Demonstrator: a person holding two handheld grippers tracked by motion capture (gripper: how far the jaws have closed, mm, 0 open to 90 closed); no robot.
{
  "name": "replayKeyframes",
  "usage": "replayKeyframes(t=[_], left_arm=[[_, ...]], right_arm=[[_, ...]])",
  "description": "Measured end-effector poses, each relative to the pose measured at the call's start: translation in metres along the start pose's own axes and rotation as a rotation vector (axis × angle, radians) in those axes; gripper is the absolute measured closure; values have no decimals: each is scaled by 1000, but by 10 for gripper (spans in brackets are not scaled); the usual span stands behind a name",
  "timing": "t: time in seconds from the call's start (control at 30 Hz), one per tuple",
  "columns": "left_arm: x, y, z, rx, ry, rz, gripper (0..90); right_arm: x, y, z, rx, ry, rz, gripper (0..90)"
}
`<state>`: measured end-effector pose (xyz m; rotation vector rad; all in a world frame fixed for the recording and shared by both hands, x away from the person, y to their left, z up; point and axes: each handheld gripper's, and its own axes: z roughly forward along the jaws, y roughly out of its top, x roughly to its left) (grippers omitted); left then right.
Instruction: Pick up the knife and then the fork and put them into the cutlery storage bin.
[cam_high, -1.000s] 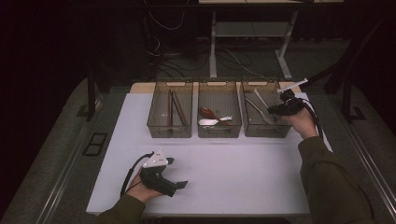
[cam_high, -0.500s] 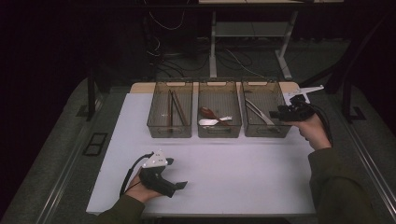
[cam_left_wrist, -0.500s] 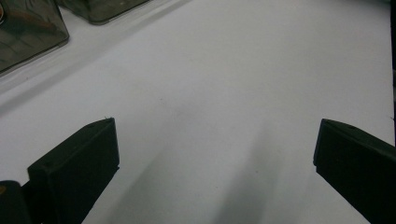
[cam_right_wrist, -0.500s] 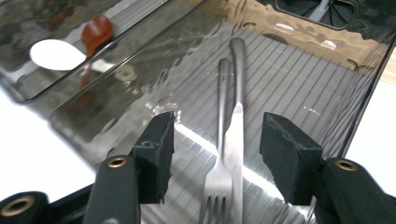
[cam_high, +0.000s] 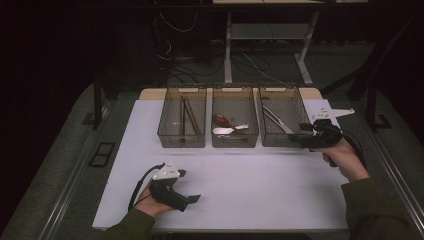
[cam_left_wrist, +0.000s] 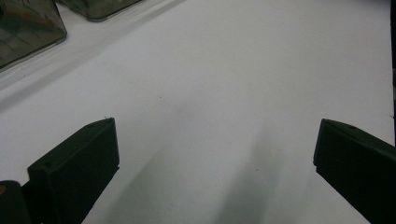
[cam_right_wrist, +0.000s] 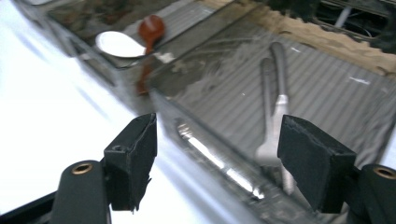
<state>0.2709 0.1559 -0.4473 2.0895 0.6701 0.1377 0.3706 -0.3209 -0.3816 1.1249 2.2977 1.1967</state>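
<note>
1. The right gripper (cam_high: 306, 134), jaws just opening and empty, is hovering beside the right bin (cam_high: 278, 140), where what look like forks (cam_right_wrist: 273, 116) are lying.
2. The left gripper (cam_high: 192, 200) is resting released, well short of that bin, on the white table (cam_high: 260, 180).

We see a white table top (cam_high: 260, 185) carrying three smoky, see-through brown bins (cam_high: 235, 140); the middle one holds a reddish-brown spoon (cam_right_wrist: 152, 28) and a white spoon (cam_right_wrist: 119, 44), the right one silvery metal cutlery (cam_right_wrist: 275, 116). Both grippers, left (cam_high: 192, 199) and right (cam_high: 306, 135), are black with pale grey top plates.
</note>
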Motion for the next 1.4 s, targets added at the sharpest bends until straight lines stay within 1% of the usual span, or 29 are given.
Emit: replayKeyframes(t=[0.07, 0.17, 0.27, 0.47, 0.57, 0.6, 0.77, 0.87, 1.0, 1.03, 1.27, 1.4], left_arm=[[0, 0, 0, 0, 0, 0, 0], [0, 0, 0, -1, 0, 0, 0], [0, 0, 0, -4, 1, -2, 0], [0, 0, -1, -6, 2, -4, 0], [0, 0, -1, -6, 2, -2, 0], [0, 0, -2, -6, 2, -2, 0], [0, 0, -2, -6, 2, 0, 0], [0, 0, -2, -8, 1, -1, 0], [-1, 0, -2, -7, 1, 0, 0], [-1, 0, -2, -7, 1, 0, 0], [-1, 0, -2, -9, 1, -1, 0], [-1, 0, -2, -7, 2, 0, 0]], right_arm=[[8, -5, -2, -2, 3, -15, 263], [18, -12, -3, -3, 22, -29, 245], [27, -18, -4, -14, 44, -27, 226], [44, -32, -5, -37, 63, -40, 193], [51, -40, -4, -36, 74, -42, 176], [53, -42, -4, -32, 70, -40, 172], [62, -56, -1, -30, 76, -20, 170], [68, -63, 0, -25, 83, -23, 170], [76, -72, 1, -18, 81, -49, 170], [78, -74, 0, -20, 83, -49, 170], [84, -88, -1, -8, 92, -57, 170], [84, -90, -1, -1, 92, -65, 170]])
